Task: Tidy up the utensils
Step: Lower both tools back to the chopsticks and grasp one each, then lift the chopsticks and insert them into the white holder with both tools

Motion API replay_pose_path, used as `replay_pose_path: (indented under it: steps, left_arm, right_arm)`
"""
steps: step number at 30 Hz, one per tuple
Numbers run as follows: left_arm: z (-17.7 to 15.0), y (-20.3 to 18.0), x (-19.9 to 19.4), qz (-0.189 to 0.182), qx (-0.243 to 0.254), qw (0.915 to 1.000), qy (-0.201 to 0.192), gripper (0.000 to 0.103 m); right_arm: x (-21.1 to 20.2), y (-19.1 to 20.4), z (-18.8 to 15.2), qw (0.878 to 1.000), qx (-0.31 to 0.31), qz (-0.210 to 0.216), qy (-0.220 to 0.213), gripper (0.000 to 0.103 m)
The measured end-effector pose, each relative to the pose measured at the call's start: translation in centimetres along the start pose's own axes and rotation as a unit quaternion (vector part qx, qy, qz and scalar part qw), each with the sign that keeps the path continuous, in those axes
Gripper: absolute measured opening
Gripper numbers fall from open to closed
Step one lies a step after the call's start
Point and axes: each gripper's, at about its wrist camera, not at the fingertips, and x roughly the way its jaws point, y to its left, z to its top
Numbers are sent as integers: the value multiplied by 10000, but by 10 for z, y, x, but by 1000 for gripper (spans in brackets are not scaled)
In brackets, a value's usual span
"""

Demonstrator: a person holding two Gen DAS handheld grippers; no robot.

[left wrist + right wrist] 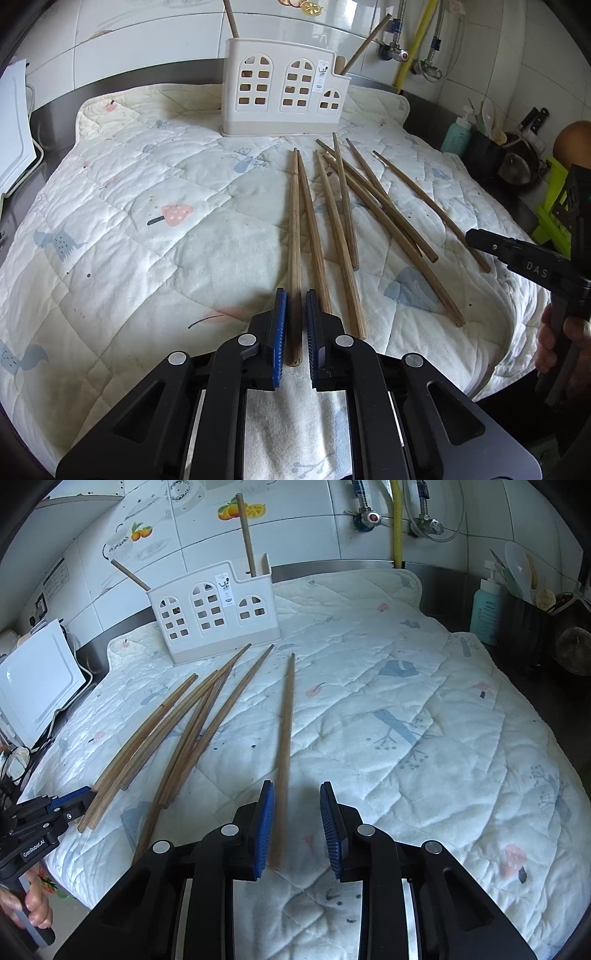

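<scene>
Left gripper (295, 325): low over the quilt, jaws parted narrowly either side of one chopstick's butt end; blue pads close to the wood, contact not clear enough to call a grip.
Straddled chopstick (294, 258): leftmost of the loose set, flat on the quilt, tip pointing toward the holder.
Right gripper (297, 827): jaws wide apart, nothing clamped; one chopstick's near end lies between them, hard by the left pad, clear gap to the right pad.
Lone chopstick (284, 734): apart from the others on the right of the set, flat, tip toward the back wall.
Loose chopsticks (365, 221): fanned and partly crossing on the quilt, in front of the holder and slightly right of it in the left wrist view; thin ends toward the holder.
Utensil holder (284, 92): cream plastic, arched window cut-outs, upright at the far edge of the quilt; two chopsticks inside, one at each end, both leaning.
Quilt (129, 221): white, printed, spread over the steel counter.
Surroundings: tiled wall, yellow hose (397, 520), teal pump bottle (485, 609), white board (37, 686) at left.
</scene>
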Motion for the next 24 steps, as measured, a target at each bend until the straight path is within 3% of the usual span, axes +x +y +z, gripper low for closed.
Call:
replay_pose_path:
  steps: [12, 15, 24]
  left_arm:
    - [4, -3, 5, 78, 65, 9999, -58, 9]
    - [4, -4, 5, 81, 149, 9998, -70, 9]
    - [10, 2, -3, -40, 13, 9999, -128, 6]
  right_arm:
    - [11, 7, -2, 9999, -31, -135, -24, 14]
    - [12, 7, -2, 9997, -66, -207, -77, 7]
    - [-13, 11, 4, 9987, -232, -284, -347, 6]
